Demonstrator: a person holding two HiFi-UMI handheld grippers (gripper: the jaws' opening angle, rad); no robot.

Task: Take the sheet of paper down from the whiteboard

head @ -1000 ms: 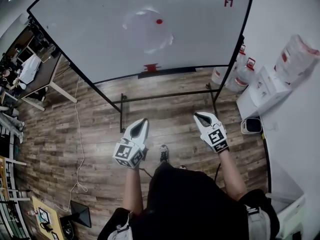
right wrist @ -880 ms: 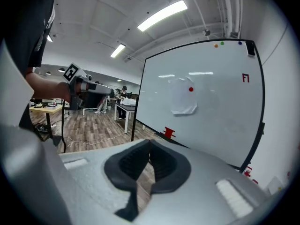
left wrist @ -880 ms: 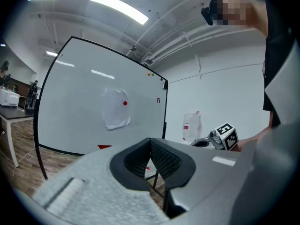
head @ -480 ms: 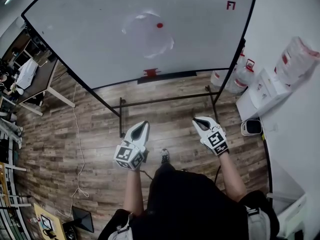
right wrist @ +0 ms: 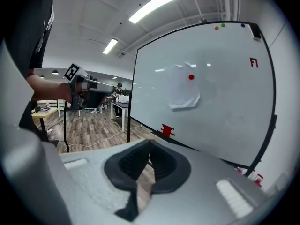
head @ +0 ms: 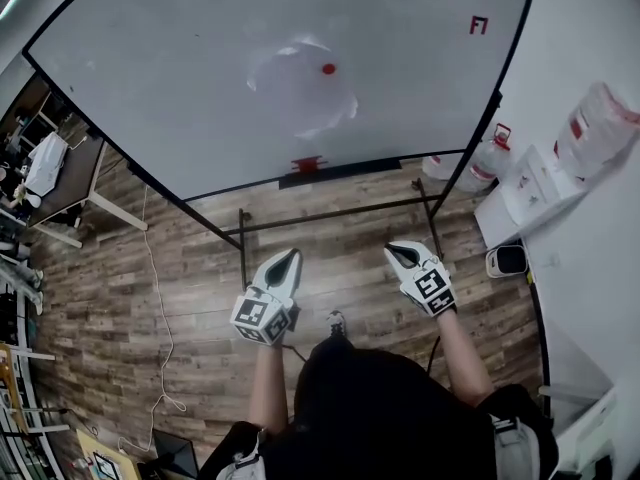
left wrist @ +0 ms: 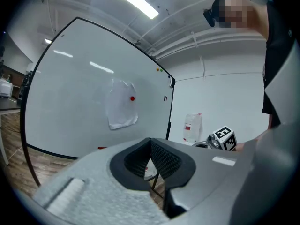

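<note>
A white sheet of paper (head: 300, 90) hangs on the whiteboard (head: 160, 78), pinned near its top right by a red magnet (head: 328, 69). Its edges curl away from the board. Both grippers are held low over the wooden floor, well short of the board. My left gripper (head: 292, 255) is shut with nothing in it, and so is my right gripper (head: 392, 249). The left gripper view shows the sheet (left wrist: 120, 106) ahead beyond the closed left gripper (left wrist: 150, 142). In the right gripper view the sheet (right wrist: 183, 89) hangs up and to the right of the closed right gripper (right wrist: 150, 143).
The board stands on a black frame with a crossbar (head: 330, 213) near the floor. A red object (head: 305, 164) sits on its tray. White bottles (head: 490, 153) and boxes (head: 530, 193) line the right wall. A white cable (head: 160, 298) trails across the floor; desks (head: 60, 173) stand left.
The whiteboard has grown larger and sits lower in the head view as the person came closer. Both grippers moved forward with the person and stayed shut.
</note>
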